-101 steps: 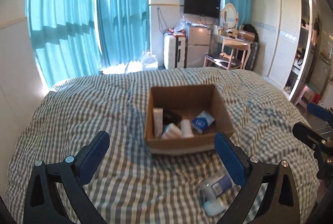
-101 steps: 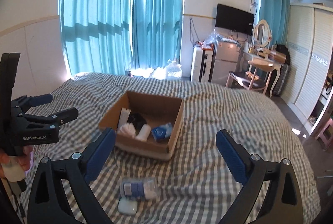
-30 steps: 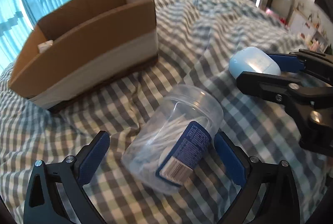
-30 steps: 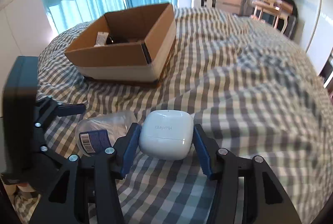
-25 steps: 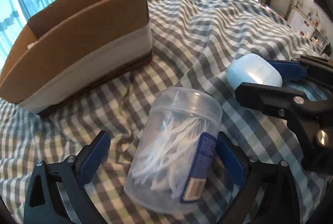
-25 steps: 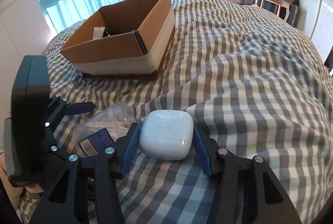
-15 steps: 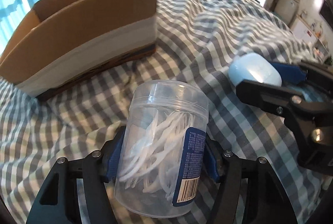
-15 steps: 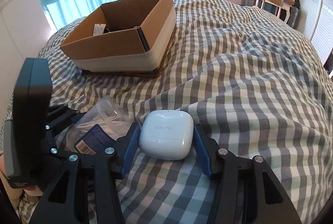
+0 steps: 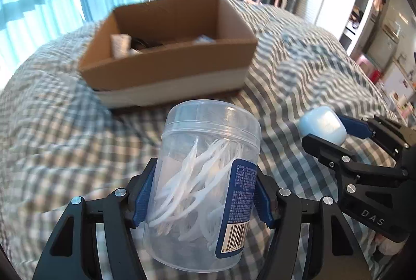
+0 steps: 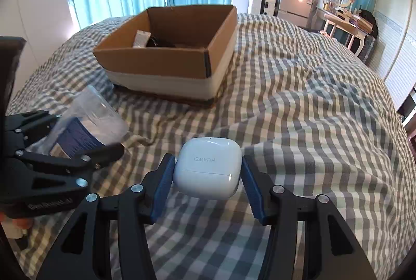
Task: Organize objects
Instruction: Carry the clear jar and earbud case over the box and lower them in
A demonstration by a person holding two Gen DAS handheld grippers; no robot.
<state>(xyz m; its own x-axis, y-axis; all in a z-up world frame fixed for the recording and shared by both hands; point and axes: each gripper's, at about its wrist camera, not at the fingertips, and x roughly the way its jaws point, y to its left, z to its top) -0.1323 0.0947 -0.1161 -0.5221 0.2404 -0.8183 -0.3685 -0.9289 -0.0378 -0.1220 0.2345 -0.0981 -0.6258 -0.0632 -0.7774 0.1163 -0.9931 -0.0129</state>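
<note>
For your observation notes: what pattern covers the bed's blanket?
Grey-and-white checks on the blanket, clearest in the right wrist view.

The left hand-held gripper [image 9: 201,195] is raised off the bed, its blue pads pressed against both sides of a clear jar [image 9: 205,173]. The right hand-held gripper [image 10: 206,174] sits just beside it at a similar height, its fingers clamped on a white earbud case [image 10: 206,168].

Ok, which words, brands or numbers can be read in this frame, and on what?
"HUAWEI", upside down, on the white earbud case.
"DAS" on the right gripper body.
"6 9704…" partly visible under the barcode on the clear jar; blue label text too small.
Left gripper body lettering: blurred.
</note>
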